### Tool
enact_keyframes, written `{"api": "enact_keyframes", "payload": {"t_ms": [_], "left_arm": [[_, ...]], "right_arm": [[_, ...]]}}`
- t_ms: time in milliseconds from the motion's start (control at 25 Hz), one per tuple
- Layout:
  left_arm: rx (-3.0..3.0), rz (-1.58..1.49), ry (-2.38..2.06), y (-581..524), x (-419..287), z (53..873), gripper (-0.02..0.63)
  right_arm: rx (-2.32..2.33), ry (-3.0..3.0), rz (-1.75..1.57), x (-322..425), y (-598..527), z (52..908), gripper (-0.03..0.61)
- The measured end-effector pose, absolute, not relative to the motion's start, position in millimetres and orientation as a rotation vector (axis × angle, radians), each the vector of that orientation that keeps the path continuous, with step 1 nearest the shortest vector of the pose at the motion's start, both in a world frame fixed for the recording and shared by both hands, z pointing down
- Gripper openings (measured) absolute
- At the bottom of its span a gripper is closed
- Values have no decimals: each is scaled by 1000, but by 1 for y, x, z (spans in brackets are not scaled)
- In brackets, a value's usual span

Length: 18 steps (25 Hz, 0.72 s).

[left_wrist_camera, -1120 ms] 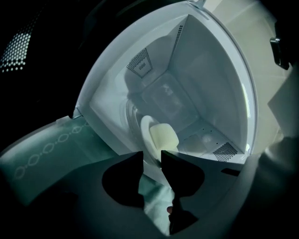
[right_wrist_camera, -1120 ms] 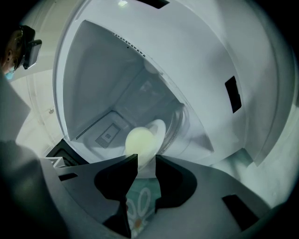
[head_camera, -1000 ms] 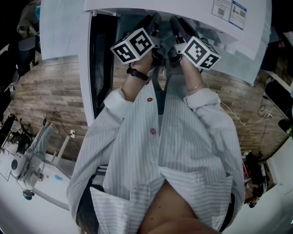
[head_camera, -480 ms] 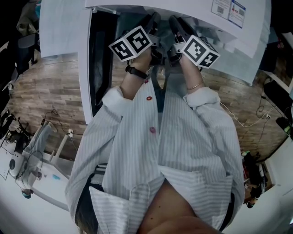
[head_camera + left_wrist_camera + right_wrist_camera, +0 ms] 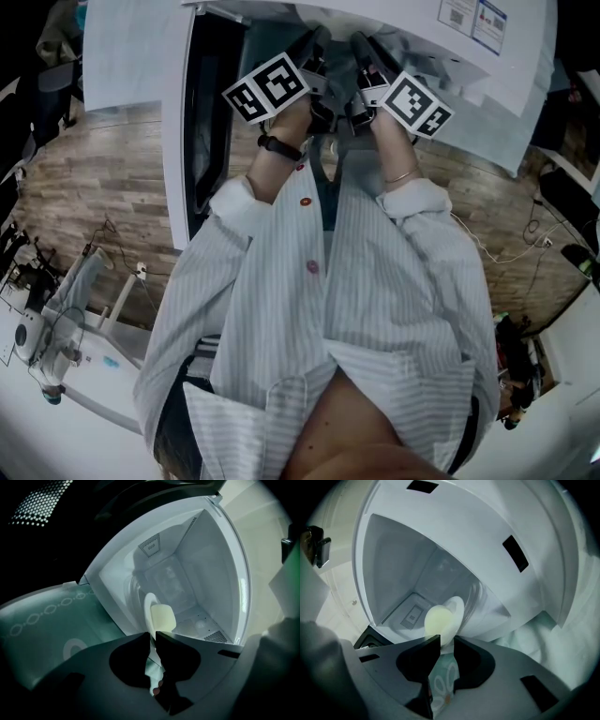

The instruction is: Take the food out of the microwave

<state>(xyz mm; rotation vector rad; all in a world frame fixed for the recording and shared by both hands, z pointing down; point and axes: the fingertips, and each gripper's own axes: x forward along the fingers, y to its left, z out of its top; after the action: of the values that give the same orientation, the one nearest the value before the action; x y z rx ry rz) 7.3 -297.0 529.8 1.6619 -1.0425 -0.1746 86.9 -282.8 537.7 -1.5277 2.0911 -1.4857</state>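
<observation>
Seen through both gripper views, a white plate (image 5: 149,604) stands inside the open white microwave (image 5: 201,564) with a pale yellow piece of food (image 5: 162,617) on it. My left gripper (image 5: 156,633) has just been closing, and its jaws now pinch the plate's near rim. From the other side, the plate (image 5: 458,607) and food (image 5: 438,620) lie just beyond my right gripper (image 5: 447,639). Its jaws have also been closing but stand wider, with the rim between them. In the head view the left gripper (image 5: 309,49) and right gripper (image 5: 362,49) reach side by side into the oven's mouth.
The microwave's dark door (image 5: 202,122) hangs open at the left. A teal cloth with ring patterns (image 5: 42,616) lies in front of the oven. A white top with printed labels (image 5: 469,23) overhangs the opening. Wooden floor (image 5: 103,178) and a bench with equipment (image 5: 47,347) are lower left.
Both hands stay at the microwave's mouth. The two marker cubes have rolled a little; otherwise nothing in the head view has shifted.
</observation>
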Motion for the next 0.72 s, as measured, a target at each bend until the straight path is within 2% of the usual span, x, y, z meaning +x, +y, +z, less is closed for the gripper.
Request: {"api": "enact_keyframes", "payload": {"t_ms": [320, 720], "left_arm": [[1609, -227, -1026, -289, -1, 530, 46], [1601, -201, -1023, -266, 2, 537, 46]], "right_arm": [[-1438, 2003, -1523, 81, -278, 532, 75], [-1442, 1968, -1554, 83, -254, 539, 63]]}}
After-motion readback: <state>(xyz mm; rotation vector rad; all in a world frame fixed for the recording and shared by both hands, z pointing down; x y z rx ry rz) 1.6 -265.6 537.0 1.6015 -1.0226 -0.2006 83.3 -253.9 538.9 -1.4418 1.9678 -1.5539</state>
